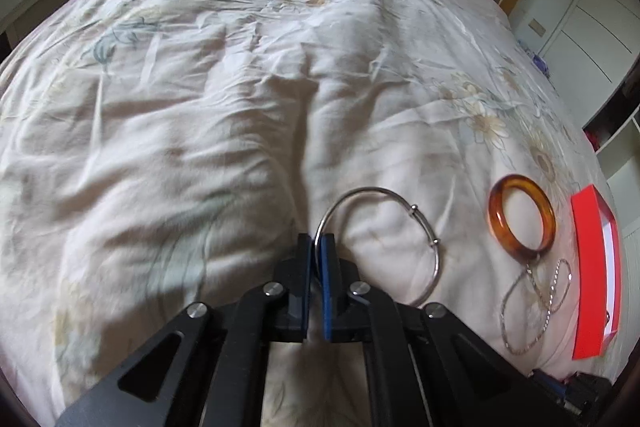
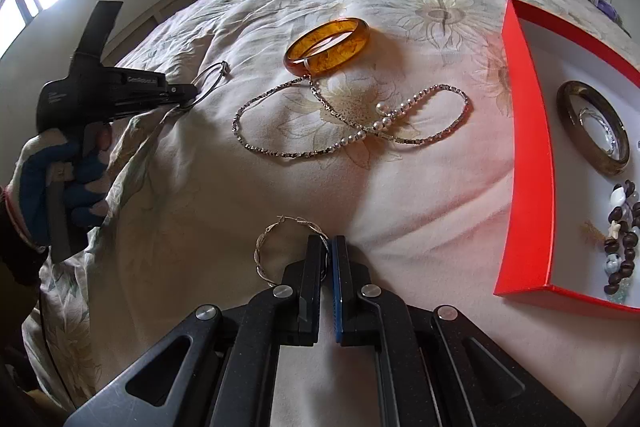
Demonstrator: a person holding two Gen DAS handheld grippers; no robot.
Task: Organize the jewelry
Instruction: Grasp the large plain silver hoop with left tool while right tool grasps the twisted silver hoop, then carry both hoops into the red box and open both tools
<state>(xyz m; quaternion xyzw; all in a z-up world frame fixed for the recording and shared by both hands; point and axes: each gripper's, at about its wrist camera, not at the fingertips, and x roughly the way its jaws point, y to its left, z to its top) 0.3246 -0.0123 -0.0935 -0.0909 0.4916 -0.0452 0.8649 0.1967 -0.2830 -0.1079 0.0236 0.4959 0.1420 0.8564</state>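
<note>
Amber bangle touching beaded necklace

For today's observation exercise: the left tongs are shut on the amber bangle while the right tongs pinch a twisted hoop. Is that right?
Not quite. In the left wrist view the left tongs are shut on the thin silver bangle; the amber bangle lies untouched on the bedspread. The rest stands.

Amber bangle, red box, silver necklace, floral cream bedspread
</note>
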